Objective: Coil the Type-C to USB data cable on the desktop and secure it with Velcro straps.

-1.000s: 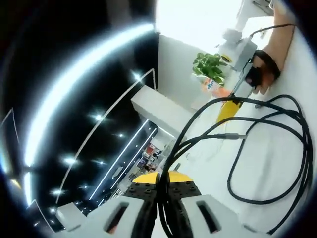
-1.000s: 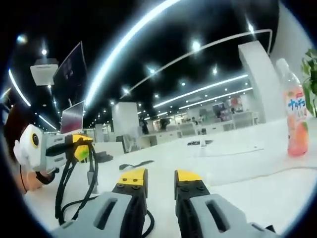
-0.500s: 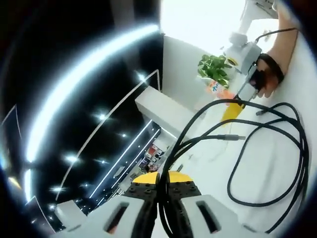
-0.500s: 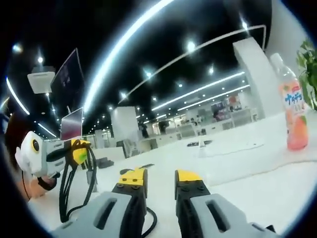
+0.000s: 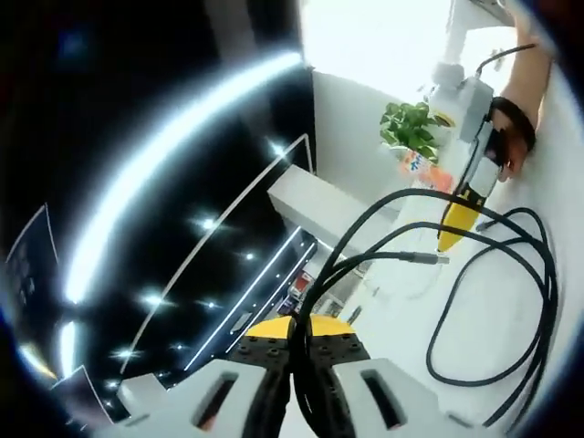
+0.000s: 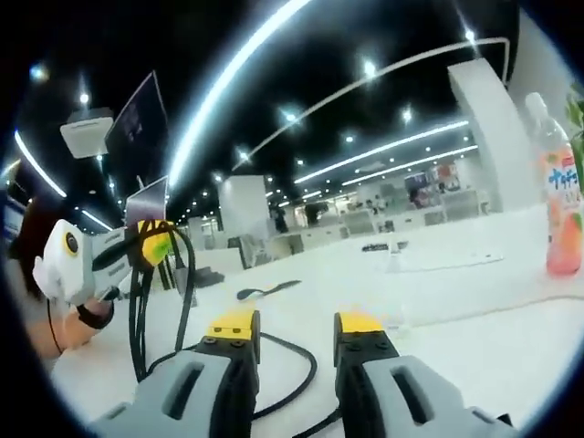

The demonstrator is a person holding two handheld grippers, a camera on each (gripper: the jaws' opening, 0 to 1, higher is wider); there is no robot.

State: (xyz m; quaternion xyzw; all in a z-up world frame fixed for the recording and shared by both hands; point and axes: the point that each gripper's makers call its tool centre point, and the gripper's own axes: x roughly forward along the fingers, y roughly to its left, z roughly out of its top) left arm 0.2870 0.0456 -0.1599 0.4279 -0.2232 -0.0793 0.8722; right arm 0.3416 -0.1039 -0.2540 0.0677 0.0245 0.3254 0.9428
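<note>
The white bench [image 6: 474,347] carries loops of black cable [image 5: 538,301] ahead of the left gripper [image 5: 301,330]. A drink bottle [image 6: 564,205] stands far right of the right gripper [image 6: 295,321].

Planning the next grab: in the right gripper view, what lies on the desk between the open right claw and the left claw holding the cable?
A loop of black cable on the bare white desktop, running from the left claw toward the right claw.

Cable [image 5: 493,283] loops running off left gripper view's lower right edge, bottle [image 6: 564,205] being clipped at right gripper view's rim, label illegible
</note>
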